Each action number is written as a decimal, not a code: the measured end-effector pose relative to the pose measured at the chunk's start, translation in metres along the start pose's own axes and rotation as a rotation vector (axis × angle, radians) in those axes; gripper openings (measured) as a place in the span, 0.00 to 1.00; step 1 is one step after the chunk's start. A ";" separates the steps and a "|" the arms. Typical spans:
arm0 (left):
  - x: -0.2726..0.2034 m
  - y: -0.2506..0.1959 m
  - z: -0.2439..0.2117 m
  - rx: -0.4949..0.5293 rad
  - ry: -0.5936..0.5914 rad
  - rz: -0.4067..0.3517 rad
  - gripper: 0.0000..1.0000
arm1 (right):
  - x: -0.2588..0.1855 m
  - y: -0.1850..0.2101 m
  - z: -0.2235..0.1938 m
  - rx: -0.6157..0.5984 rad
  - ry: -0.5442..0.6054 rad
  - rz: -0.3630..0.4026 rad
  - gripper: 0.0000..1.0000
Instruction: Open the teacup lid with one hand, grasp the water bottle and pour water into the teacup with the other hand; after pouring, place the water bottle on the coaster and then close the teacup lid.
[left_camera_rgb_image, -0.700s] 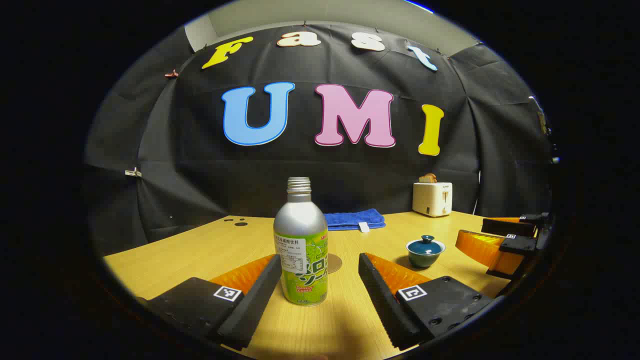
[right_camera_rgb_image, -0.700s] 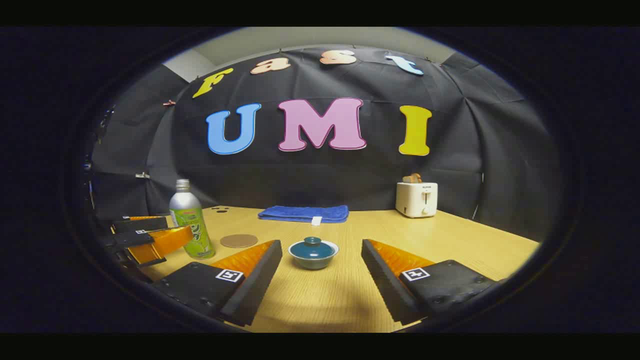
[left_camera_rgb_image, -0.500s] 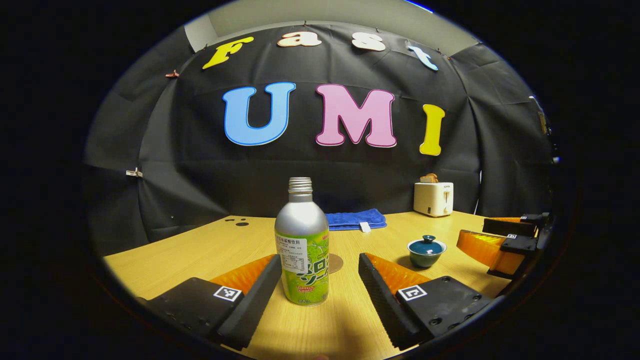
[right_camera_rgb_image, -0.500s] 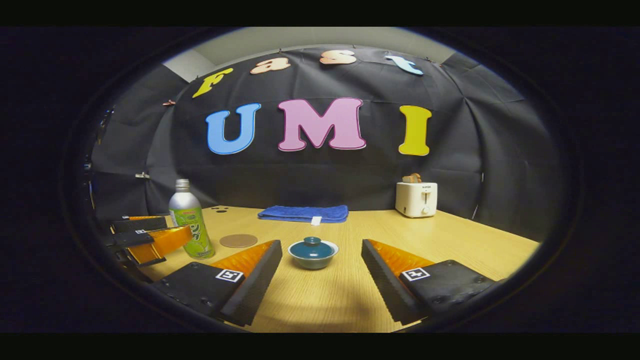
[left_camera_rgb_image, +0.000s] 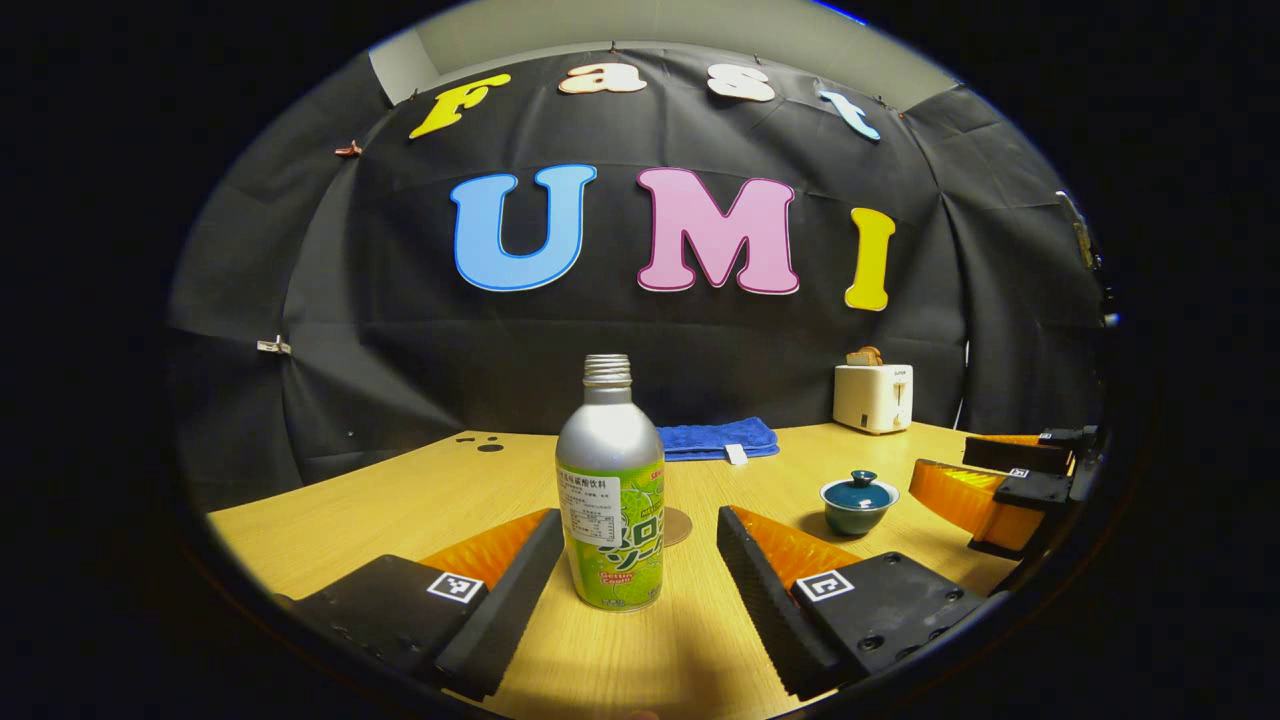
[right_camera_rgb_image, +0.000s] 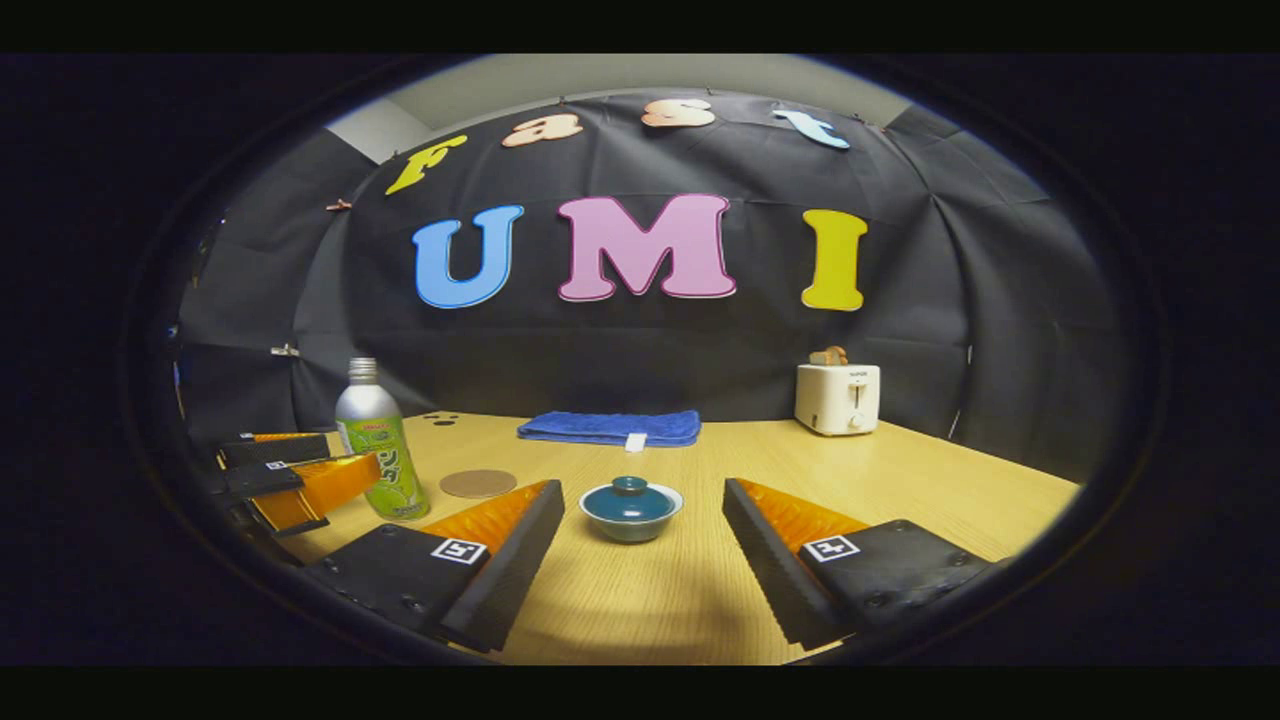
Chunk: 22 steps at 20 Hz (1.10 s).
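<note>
Nothing of the task is done yet, as I judge it. The silver metal water bottle with a green label stands upright on the light wooden counter, between the wide-apart fingers of the left gripper, not touched by them. The small teal ceramic teacup has its round teal lid on, and it sits ahead of the right gripper, whose fingers are also wide and hold nothing. The round brown coaster lies bare near the bottle. Lifting the lid, pouring, placing the bottle and closing all remain.
</note>
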<state>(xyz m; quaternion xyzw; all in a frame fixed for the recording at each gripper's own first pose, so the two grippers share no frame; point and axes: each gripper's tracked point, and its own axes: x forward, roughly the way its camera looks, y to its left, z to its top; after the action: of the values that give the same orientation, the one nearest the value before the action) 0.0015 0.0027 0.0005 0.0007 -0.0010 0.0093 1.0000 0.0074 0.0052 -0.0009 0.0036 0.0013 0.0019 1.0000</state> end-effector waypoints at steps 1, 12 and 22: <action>0.001 -0.002 0.001 0.000 0.000 -0.011 0.98 | 0.000 0.000 0.000 0.000 0.001 0.000 0.99; -0.003 0.002 0.000 0.000 -0.004 -0.046 0.98 | 0.017 0.007 -0.001 0.005 0.004 0.038 0.99; -0.005 0.014 0.000 0.001 -0.003 -0.021 0.98 | 0.074 0.012 -0.019 0.000 0.098 0.038 0.99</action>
<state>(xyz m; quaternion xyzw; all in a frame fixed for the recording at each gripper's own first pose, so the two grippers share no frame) -0.0041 0.0169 0.0001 0.0012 -0.0025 -0.0014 1.0000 0.0809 0.0174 -0.0196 0.0036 0.0500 0.0211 0.9985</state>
